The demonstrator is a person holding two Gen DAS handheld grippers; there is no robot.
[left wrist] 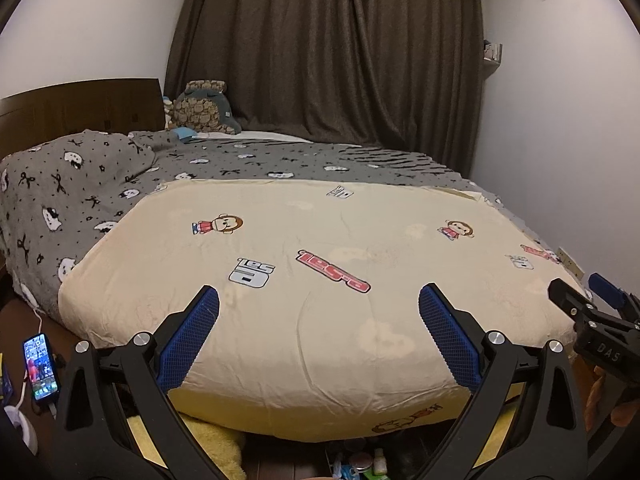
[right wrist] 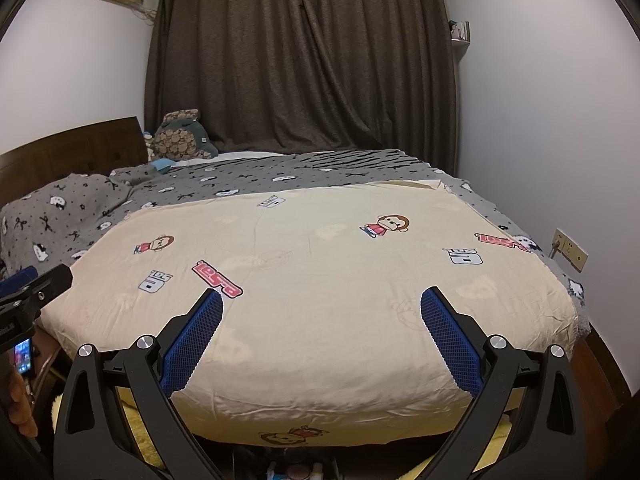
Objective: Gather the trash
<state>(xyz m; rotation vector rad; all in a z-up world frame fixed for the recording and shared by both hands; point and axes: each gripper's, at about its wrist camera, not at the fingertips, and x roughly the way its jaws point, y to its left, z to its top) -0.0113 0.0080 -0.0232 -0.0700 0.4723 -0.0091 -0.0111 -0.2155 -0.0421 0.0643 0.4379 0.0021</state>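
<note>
1. The left tool (left wrist: pixel 319 300) is held level, its two blue-padded fingers (left wrist: pixel 190 340) spread wide with nothing between them.
2. The right tool (right wrist: pixel 321 302) is posed the same way, fingers (right wrist: pixel 452 340) fully apart and empty.
3. Each tool shows at the edge of the other's view, so the two sit side by side, near but apart.
4. A bare hand (right wrist: pixel 20 404) grips the left tool's handle.

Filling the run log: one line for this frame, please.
left gripper: open, empty | right gripper: open, empty | both hover over cream quilt at bed foot | trash: none visible on bed | phone on floor, left
</note>
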